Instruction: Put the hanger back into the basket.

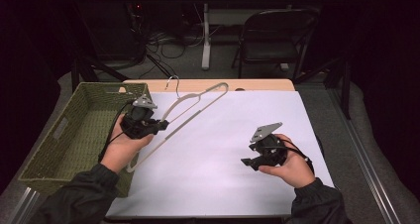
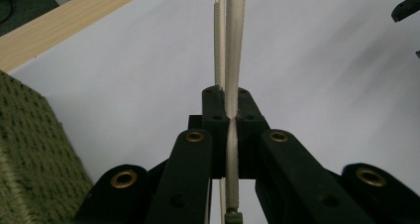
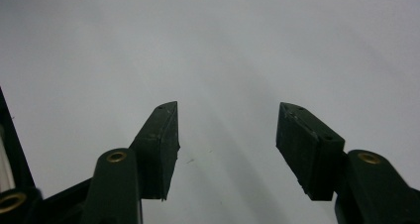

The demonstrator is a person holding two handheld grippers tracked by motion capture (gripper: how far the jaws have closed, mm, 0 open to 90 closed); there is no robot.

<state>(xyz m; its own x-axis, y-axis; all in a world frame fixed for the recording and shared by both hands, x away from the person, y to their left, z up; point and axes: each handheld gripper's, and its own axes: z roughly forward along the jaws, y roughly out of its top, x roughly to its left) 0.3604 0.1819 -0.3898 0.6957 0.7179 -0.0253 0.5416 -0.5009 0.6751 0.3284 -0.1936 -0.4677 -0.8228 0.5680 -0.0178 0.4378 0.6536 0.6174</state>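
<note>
A white hanger (image 1: 190, 110) is held in the left gripper (image 1: 159, 125), whose jaws are clamped on one of its thin bars. In the left gripper view the bar (image 2: 233, 60) is seen pinched edge-on between the two black pads, running straight up and away from them over the white sheet (image 2: 322, 75). In the high view the hanger is seen lifted and tilted above the table's left part: its wire hook (image 1: 172, 80) lies toward the far edge, near the strip of bare wood (image 1: 257, 84), and its lower end reaches down toward the near left, beside the person's left hand (image 1: 124, 147). Whether that lower end touches the sheet cannot be told. A green woven basket (image 1: 74, 135) is set at the left edge of the table, just beside the left hand and the hanger.

The right gripper (image 1: 247, 160) is held over the sheet's right part, well apart from the hanger, in the right hand (image 1: 289, 167). Its jaws are spread wide, and nothing is seen between them in the right gripper view; only the plain white surface (image 3: 223, 50) lies beyond the pads (image 3: 161, 144).

Beyond the table a folding chair (image 1: 275, 38) and loose cables (image 1: 168, 43) are seen on the floor.
</note>
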